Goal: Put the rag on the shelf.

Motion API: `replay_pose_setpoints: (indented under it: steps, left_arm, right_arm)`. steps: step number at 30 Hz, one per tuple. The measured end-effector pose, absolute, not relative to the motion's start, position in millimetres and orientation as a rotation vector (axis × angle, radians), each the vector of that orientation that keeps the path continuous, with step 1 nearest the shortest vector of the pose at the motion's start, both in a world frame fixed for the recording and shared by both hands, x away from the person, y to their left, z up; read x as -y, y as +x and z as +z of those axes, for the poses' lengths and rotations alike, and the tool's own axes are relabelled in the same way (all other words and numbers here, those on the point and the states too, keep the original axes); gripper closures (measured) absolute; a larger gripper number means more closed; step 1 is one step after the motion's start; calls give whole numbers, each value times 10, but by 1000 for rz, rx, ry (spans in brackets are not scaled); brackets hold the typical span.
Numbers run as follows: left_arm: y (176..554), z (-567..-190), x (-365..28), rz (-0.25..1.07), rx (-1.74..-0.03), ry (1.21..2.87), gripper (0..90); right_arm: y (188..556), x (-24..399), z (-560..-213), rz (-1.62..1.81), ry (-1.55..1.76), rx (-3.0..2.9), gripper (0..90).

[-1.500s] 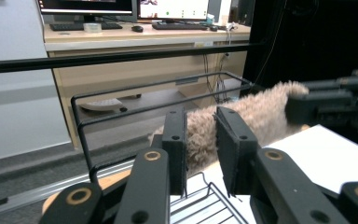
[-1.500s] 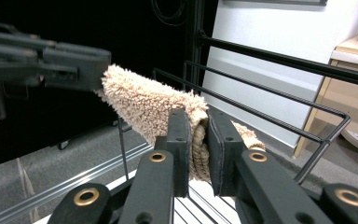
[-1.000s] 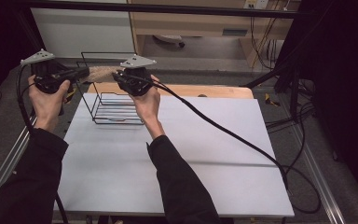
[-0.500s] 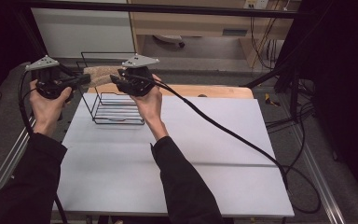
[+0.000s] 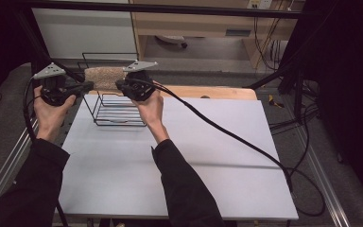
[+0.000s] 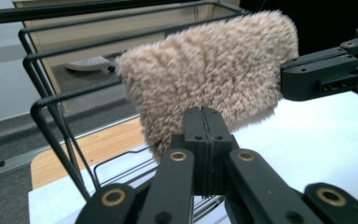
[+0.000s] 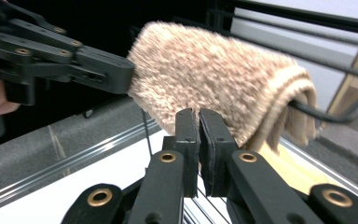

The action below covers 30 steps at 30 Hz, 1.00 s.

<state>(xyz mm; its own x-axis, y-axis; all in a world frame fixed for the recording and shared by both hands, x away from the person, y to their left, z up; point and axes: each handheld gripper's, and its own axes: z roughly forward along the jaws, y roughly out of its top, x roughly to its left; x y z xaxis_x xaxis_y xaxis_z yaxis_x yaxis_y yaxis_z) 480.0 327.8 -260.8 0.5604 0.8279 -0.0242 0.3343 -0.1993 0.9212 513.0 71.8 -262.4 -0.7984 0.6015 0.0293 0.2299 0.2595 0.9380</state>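
Hanging over the top wire of the black rack [image 5: 118, 106], the beige towel [image 5: 104, 74] sits between both grippers. Left gripper [image 5: 86, 86] jaws pinch its left edge; right gripper [image 5: 119, 85] jaws, just closing, pinch its right edge above the bench [image 5: 208, 156].

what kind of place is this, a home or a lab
Most likely a lab or recording bench, not a home. A white table sits inside a dark metal frame, thick black cables trail across it, and a beige fluffy towel hangs on a black wire rack as a staged prop.
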Motion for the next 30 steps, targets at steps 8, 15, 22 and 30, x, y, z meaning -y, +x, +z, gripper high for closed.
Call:
replay_pose_setpoints:
  steps: [8,15,22,30]
  left_arm:
    - [4884,-2680,-3247,626,-981,1780,884]
    - [4810,-2665,-3243,632,-973,1784,822]
    - [4706,-2680,-3216,634,-957,1806,688]
    - [4567,-2816,-3171,641,-958,1846,502]
  right_arm:
    - [5231,-708,-2713,1528,801,-2182,839]
    - [5154,-644,-2674,1563,777,-2183,783]
    - [5030,-514,-2642,1587,765,-2192,677]
    - [4902,-275,-2664,1618,790,-2212,527]
